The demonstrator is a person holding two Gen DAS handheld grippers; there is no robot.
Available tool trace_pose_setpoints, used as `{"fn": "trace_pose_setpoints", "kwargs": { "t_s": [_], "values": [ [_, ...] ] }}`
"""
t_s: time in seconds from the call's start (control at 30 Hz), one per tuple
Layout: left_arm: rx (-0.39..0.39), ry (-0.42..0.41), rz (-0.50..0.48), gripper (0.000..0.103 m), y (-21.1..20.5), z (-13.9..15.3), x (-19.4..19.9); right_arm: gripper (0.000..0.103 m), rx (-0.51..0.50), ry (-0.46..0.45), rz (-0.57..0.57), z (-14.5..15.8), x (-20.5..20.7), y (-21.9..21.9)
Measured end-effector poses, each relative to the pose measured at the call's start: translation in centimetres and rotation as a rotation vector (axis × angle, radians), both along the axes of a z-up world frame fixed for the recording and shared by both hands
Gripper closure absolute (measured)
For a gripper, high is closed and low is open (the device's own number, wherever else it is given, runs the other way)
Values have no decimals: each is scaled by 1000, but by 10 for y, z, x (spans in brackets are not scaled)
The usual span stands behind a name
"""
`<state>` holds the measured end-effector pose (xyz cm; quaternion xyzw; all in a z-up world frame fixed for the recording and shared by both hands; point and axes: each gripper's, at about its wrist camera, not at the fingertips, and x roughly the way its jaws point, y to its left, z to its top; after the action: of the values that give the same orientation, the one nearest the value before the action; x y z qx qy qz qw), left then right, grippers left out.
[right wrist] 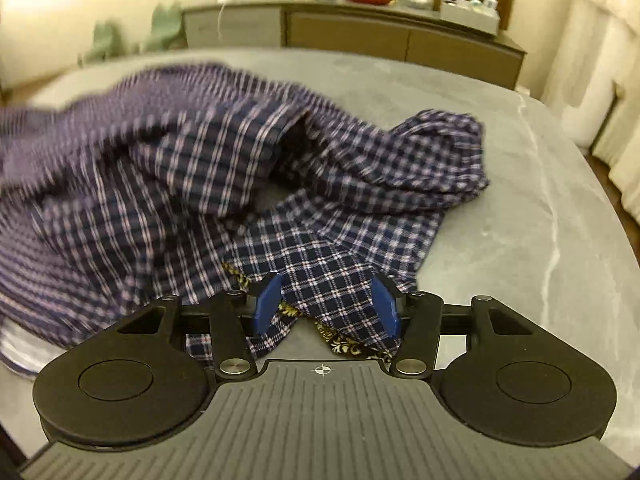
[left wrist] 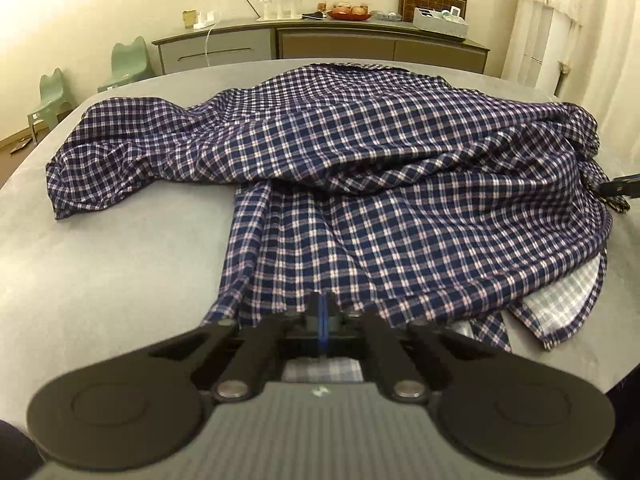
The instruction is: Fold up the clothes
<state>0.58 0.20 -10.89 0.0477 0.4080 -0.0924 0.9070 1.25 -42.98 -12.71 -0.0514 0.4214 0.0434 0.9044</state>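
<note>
A navy and white checked shirt (left wrist: 360, 160) lies crumpled across the grey table (left wrist: 120, 260), one sleeve stretched out to the left. My left gripper (left wrist: 322, 304) is shut on the shirt's near hem, and folds of cloth run tight toward its tips. In the right wrist view the shirt (right wrist: 160, 184) is blurred on the left and bunched at the right. My right gripper (right wrist: 327, 306) stands open, its blue pads (right wrist: 267, 306) on either side of a strip of checked cloth with a yellow patterned lining under it. A dark gripper part (left wrist: 618, 188) shows at the shirt's right edge.
A grey and brown sideboard (left wrist: 320, 44) with a fruit bowl, bottles and a white box stands behind the table. Two green chairs (left wrist: 128, 64) are at the back left. Pale curtains (left wrist: 560, 20) hang at the right. Bare tabletop (right wrist: 520, 200) lies right of the shirt.
</note>
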Motion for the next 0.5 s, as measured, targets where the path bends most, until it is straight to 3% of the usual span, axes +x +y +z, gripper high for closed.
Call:
{"fn": "trace_pose_setpoints", "kwargs": {
  "t_s": [0.03, 0.07, 0.1, 0.3, 0.37, 0.4, 0.47, 0.5],
  "values": [
    [2, -2, -1, 103, 0, 0, 0, 66, -8, -2, 10, -2, 0, 1],
    [4, -3, -2, 103, 0, 0, -1, 80, -3, -5, 14, -1, -1, 1],
    [5, -5, 0, 103, 1, 0, 0, 103, -10, -10, 8, 2, -3, -2],
    [2, -10, 16, 103, 14, 6, 2, 103, -116, -32, -77, 26, -26, -41],
    [-19, -15, 48, 97, 21, 10, 3, 103, -153, -17, -126, 32, -36, -59],
    [-31, -22, 69, 94, 25, 12, 4, 103, -100, -11, -148, 36, -41, -68],
    [-36, -38, 110, 75, 29, 13, 8, 98, 54, -7, -153, 42, -47, -69],
    [-33, -34, 123, 71, 29, 12, 12, 82, 124, -2, -135, 44, -48, -63]
  ]
}}
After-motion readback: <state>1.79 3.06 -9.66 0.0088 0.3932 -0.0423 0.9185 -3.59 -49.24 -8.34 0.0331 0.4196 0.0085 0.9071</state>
